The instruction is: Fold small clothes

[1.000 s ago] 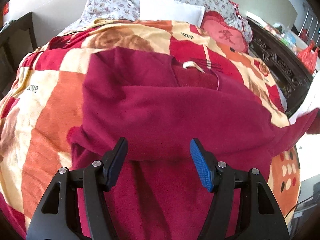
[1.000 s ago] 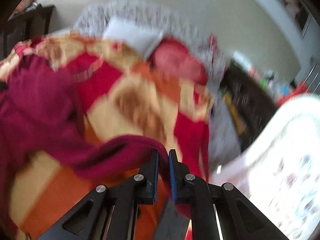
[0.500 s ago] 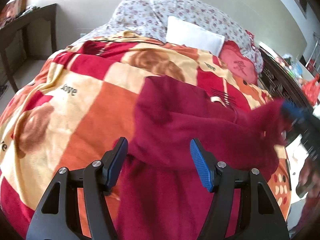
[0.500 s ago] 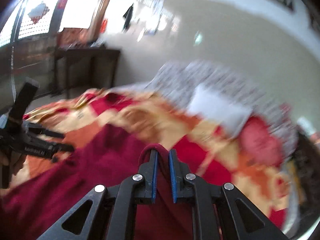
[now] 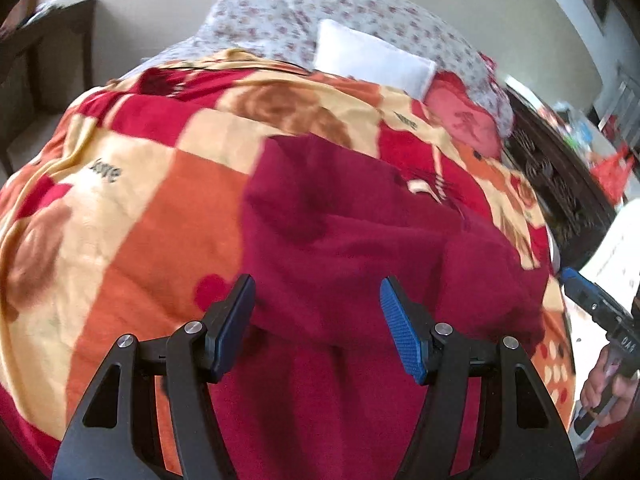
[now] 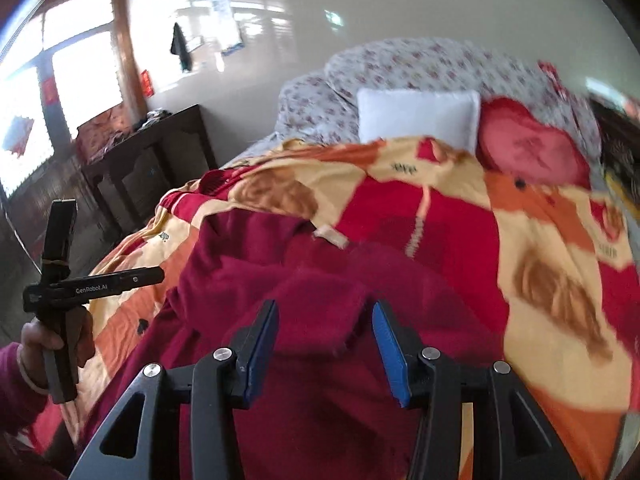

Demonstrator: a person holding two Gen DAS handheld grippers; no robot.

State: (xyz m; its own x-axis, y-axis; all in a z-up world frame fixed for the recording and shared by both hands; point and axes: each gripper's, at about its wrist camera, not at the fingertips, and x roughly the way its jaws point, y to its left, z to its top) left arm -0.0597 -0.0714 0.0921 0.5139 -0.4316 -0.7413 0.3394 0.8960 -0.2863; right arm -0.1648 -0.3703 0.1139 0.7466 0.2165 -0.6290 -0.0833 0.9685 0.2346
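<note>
I inspect the dark red sweater [image 5: 360, 264] lying on the patchwork blanket [image 5: 132, 216] that covers the bed. It sits at the centre of the left wrist view and runs down to 6 o'clock, with one sleeve folded across the body. Its collar label [image 6: 331, 237] shows at 12 o'clock of the garment in the right wrist view.

My left gripper [image 5: 318, 326] hangs over the lower part of the sweater, its jaws standing well apart with nothing pressed between them. My right gripper [image 6: 325, 350] is above the folded sleeve cuff [image 6: 320, 312]; its jaws have just been opening, and the cuff lies between the blue pads [image 6: 386, 352] without being pinched.

No container is in view. At the head of the bed, toward 12 o'clock, a white pillow [image 6: 418, 118] leans on a floral-print quilt [image 6: 400, 64], with a red cushion [image 6: 532, 148] just beside it at 2 o'clock. A dark wooden table [image 6: 152, 160] stands at 9 o'clock in the right wrist view. A hand [image 6: 56, 340] grips the other tool's handle at 8 o'clock there.
</note>
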